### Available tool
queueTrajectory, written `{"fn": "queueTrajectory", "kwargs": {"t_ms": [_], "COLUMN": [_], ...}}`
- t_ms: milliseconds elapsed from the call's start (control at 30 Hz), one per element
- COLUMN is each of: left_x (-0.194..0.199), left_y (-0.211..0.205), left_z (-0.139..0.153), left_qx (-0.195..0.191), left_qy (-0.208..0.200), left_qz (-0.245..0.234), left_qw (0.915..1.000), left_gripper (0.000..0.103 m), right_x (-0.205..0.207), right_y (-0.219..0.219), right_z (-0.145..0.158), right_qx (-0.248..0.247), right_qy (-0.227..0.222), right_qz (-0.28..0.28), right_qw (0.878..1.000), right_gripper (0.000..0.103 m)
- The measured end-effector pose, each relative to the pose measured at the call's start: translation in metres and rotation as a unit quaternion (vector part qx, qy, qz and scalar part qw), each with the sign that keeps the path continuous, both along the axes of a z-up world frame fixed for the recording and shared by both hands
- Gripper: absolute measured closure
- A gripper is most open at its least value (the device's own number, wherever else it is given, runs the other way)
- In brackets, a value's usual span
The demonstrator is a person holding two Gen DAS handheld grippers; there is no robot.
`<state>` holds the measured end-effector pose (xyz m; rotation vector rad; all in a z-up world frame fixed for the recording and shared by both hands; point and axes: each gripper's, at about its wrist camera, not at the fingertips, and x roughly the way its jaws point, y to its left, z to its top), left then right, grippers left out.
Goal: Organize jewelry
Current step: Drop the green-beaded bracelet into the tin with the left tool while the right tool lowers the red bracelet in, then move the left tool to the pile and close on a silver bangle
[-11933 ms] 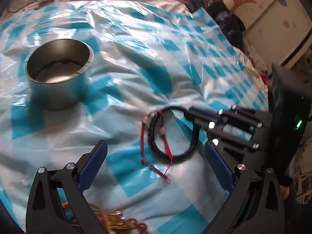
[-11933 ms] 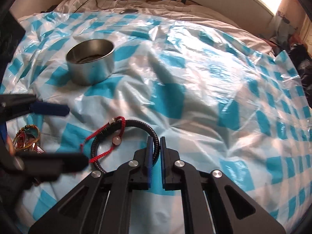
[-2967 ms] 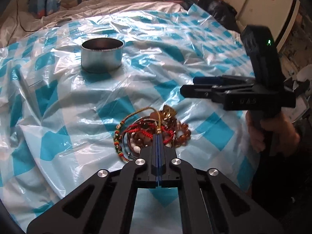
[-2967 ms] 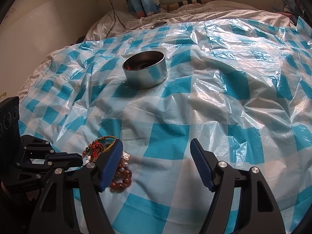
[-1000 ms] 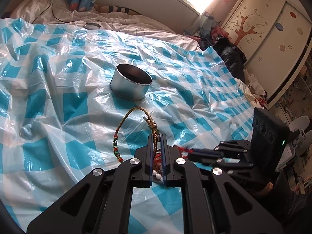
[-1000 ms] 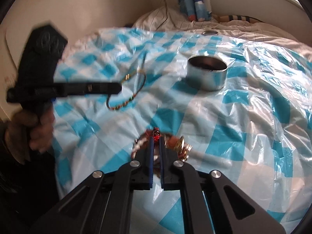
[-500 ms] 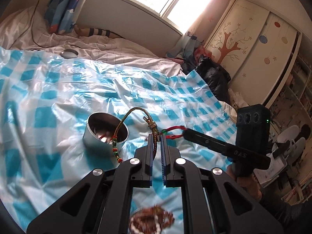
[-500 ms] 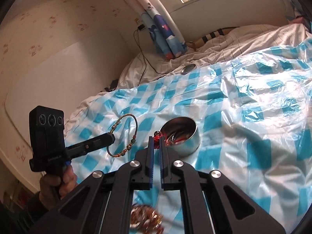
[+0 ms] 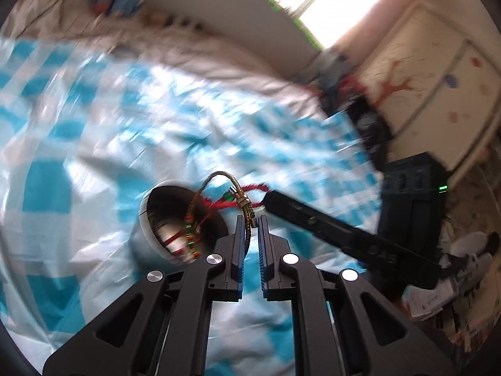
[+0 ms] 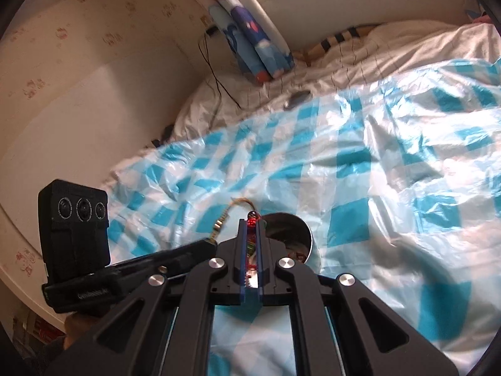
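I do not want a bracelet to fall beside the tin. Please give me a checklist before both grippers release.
1. Left gripper grips the gold braided bracelet: ok.
2. Right gripper grips the red cord bracelet: ok.
3. Gold bracelet's beaded end hangs over the metal tin opening: ok.
4. Red cord's loose end is inside the tin: ok.
5. The two bracelets are not tangled: cannot tell; they cross.
6. Tin stands steady on the checked plastic sheet: cannot tell.

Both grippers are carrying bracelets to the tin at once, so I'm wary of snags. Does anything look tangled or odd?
Yes: above the metal tin, the red cord bracelet held by the right gripper crosses the braided bracelet in the left gripper. Whether they are hooked together is unclear.
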<state>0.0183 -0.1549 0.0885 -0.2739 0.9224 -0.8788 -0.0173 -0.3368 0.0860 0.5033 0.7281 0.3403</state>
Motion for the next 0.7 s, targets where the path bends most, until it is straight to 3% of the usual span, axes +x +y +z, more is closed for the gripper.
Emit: {"fn": "queueTrajectory", "kwargs": {"t_ms": [100, 167, 200, 267, 300, 333, 467, 533, 700], "left_x": [0.008, 0.009, 0.007, 0.005, 0.003, 0.002, -0.005, -0.013, -0.036], "left_y": [0.004, 0.008, 0.01, 0.012, 0.013, 0.014, 0.024, 0.029, 0.042], "left_z": [-0.012, -0.011, -0.008, -0.002, 0.001, 0.003, 0.008, 0.008, 0.003], "left_qx": [0.031, 0.042, 0.039, 0.044, 0.047, 0.051, 0.064, 0.078, 0.096], "left_qy": [0.019, 0.02, 0.015, 0.005, 0.0, -0.004, -0.002, -0.005, 0.008], "left_qz": [0.021, 0.04, 0.042, 0.046, 0.049, 0.052, 0.056, 0.051, 0.022], "left_qw": [0.9991, 0.9981, 0.9983, 0.998, 0.9977, 0.9973, 0.9964, 0.9957, 0.9951], "left_gripper": [0.09, 0.075, 0.072, 0.058, 0.057, 0.055, 0.053, 0.052, 0.05], "right_x": [0.019, 0.024, 0.023, 0.017, 0.013, 0.01, -0.002, -0.011, -0.039], "right_y": [0.009, 0.012, 0.013, 0.016, 0.017, 0.019, 0.023, 0.023, 0.025], "right_z": [-0.021, -0.031, -0.032, -0.028, -0.022, -0.018, 0.007, 0.016, 0.016], "right_qx": [-0.02, -0.026, -0.026, -0.038, -0.043, -0.048, -0.066, -0.08, -0.101], "right_qy": [0.036, 0.058, 0.06, 0.057, 0.046, 0.039, 0.017, 0.012, 0.046], "right_qz": [0.01, 0.01, 0.011, 0.009, 0.008, 0.008, 0.004, 0.0, 0.01], "right_qw": [0.999, 0.998, 0.998, 0.998, 0.998, 0.998, 0.998, 0.997, 0.994], "right_gripper": [0.097, 0.097, 0.096, 0.084, 0.068, 0.059, 0.058, 0.048, 0.043]}}
